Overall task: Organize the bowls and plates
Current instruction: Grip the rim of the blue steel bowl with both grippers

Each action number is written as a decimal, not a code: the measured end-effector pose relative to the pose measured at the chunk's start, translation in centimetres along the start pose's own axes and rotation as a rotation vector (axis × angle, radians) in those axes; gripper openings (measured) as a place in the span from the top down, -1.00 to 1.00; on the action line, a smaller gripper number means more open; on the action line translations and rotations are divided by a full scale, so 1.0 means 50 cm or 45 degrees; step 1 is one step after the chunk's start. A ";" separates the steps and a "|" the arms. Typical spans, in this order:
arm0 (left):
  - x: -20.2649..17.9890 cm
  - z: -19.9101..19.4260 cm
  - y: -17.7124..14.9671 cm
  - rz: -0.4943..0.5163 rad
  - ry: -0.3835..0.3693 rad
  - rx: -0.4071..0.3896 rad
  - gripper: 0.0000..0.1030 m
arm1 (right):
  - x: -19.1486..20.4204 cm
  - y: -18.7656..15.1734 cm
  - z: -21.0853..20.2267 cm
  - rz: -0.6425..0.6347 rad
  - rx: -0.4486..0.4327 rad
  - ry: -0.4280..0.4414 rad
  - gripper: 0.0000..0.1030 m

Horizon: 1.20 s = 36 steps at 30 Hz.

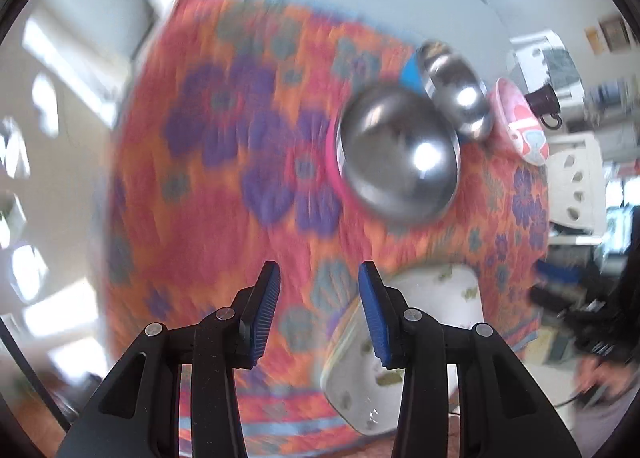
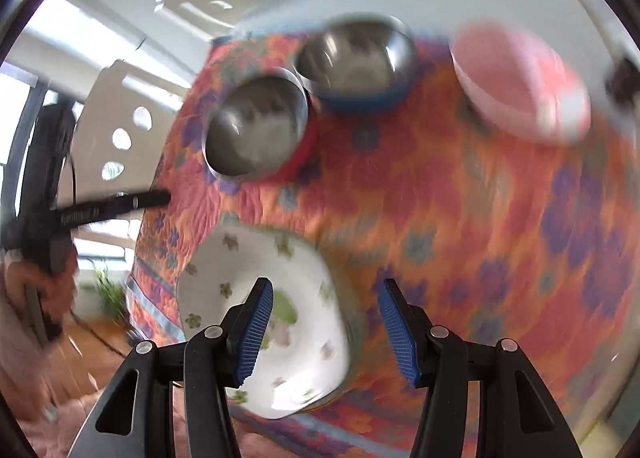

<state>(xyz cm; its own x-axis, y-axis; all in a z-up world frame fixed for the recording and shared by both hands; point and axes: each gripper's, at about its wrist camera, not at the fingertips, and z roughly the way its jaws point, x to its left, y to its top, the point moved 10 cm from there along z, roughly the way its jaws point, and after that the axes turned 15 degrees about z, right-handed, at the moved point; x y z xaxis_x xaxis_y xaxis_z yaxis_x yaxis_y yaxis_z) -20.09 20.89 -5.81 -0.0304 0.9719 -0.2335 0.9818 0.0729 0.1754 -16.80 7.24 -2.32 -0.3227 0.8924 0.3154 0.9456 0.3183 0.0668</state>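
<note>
left gripper [image 1: 318, 314] spread, empty | white plate [image 1: 424, 298] just right (blurred) | right gripper [image 2: 326, 332] likewise

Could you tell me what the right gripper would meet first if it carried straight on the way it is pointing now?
Most likely the flowered tablecloth: the open right gripper has bare cloth between its fingertips, just beside the white square plate. Blur leaves depth unclear, so its left finger might clip the plate's rim.
</note>
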 end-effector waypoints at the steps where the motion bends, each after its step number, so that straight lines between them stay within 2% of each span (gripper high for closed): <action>1: 0.007 -0.020 0.030 0.044 0.051 -0.017 0.21 | 0.005 0.029 -0.022 -0.038 -0.023 -0.011 -0.03; 2: 0.012 -0.039 0.062 0.078 0.079 -0.039 0.08 | 0.013 0.062 -0.046 -0.058 -0.047 0.004 -0.06; 4: 0.013 -0.052 0.114 0.085 0.044 -0.065 0.01 | 0.029 0.124 -0.077 -0.014 -0.076 0.131 -0.13; 6: 0.021 -0.038 0.140 0.055 0.068 -0.070 0.01 | 0.039 0.166 -0.074 0.068 -0.097 0.258 -0.16; 8: 0.027 -0.003 0.154 0.019 0.067 -0.046 0.01 | 0.041 0.190 -0.040 0.159 -0.098 0.322 -0.16; 11: 0.010 0.035 0.172 -0.009 0.005 -0.030 0.01 | 0.028 0.200 0.029 0.304 -0.068 0.339 -0.16; 16: -0.018 0.054 0.241 0.014 0.021 -0.027 0.01 | 0.006 0.206 0.067 0.399 -0.024 0.370 -0.16; 21: -0.046 0.065 0.313 0.047 0.030 -0.042 0.01 | -0.056 0.243 0.059 0.467 -0.091 0.294 -0.16; 28: -0.092 0.111 0.368 0.087 0.003 -0.033 0.01 | -0.107 0.273 0.061 0.558 -0.170 0.349 -0.16; 33: -0.109 0.141 0.382 0.086 -0.003 -0.021 0.01 | -0.112 0.291 0.071 0.574 -0.197 0.408 -0.19; 36: -0.116 0.155 0.384 0.101 -0.011 -0.008 0.01 | -0.115 0.302 0.078 0.575 -0.217 0.407 -0.23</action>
<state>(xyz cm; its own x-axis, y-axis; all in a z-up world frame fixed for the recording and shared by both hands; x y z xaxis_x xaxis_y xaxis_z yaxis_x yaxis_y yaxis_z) 0.41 14.94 -8.51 0.0489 0.9726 -0.2273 0.9798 -0.0025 0.2000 -0.84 8.15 -6.81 0.1174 0.7784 0.6168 0.9886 -0.1508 0.0021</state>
